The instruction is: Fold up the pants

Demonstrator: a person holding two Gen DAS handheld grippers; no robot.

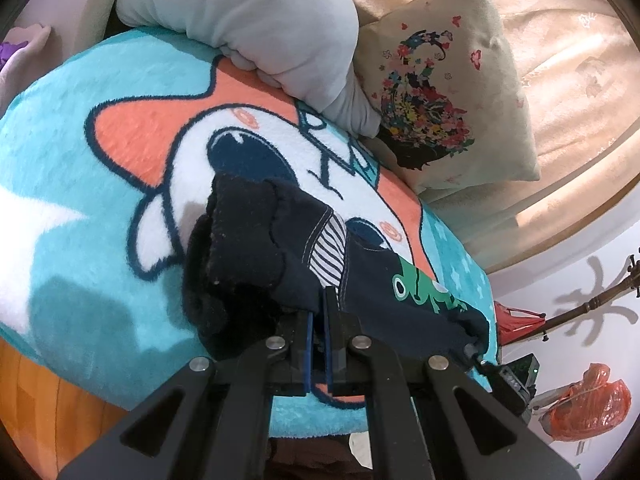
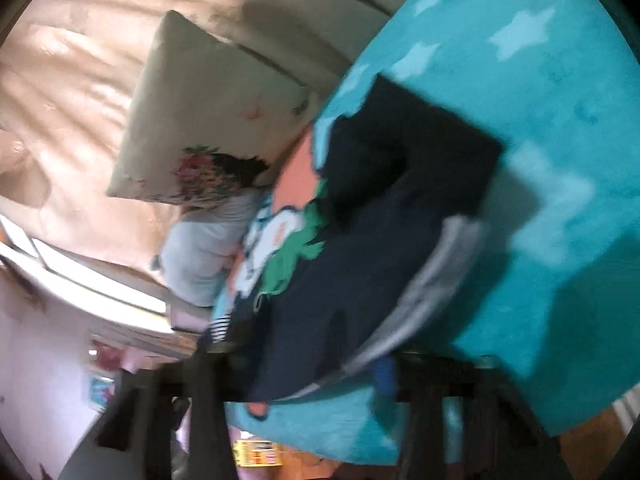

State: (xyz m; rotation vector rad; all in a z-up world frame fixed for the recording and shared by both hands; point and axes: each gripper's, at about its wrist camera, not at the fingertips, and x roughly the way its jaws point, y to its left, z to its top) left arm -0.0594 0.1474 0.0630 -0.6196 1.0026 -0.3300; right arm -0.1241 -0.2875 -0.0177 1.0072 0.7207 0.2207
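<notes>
1. Two grippers work the navy pants (image 1: 256,248) on a teal cartoon blanket (image 1: 80,272).
2. Left gripper (image 1: 319,300) is clamped on the pants' fabric directly ahead of it.
3. Right gripper (image 2: 304,364): blur hides its jaw state; pants lie just ahead.
4. Blanket lettering is unreadable.

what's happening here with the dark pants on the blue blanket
A person holding a gripper in each hand is folding small navy pants with a green frog print, laid on a turquoise cartoon blanket. The left gripper is shut on the fabric at the striped pocket edge. The right gripper is at the near edge of the pants; that view is blurred, so its grip is unclear.
</notes>
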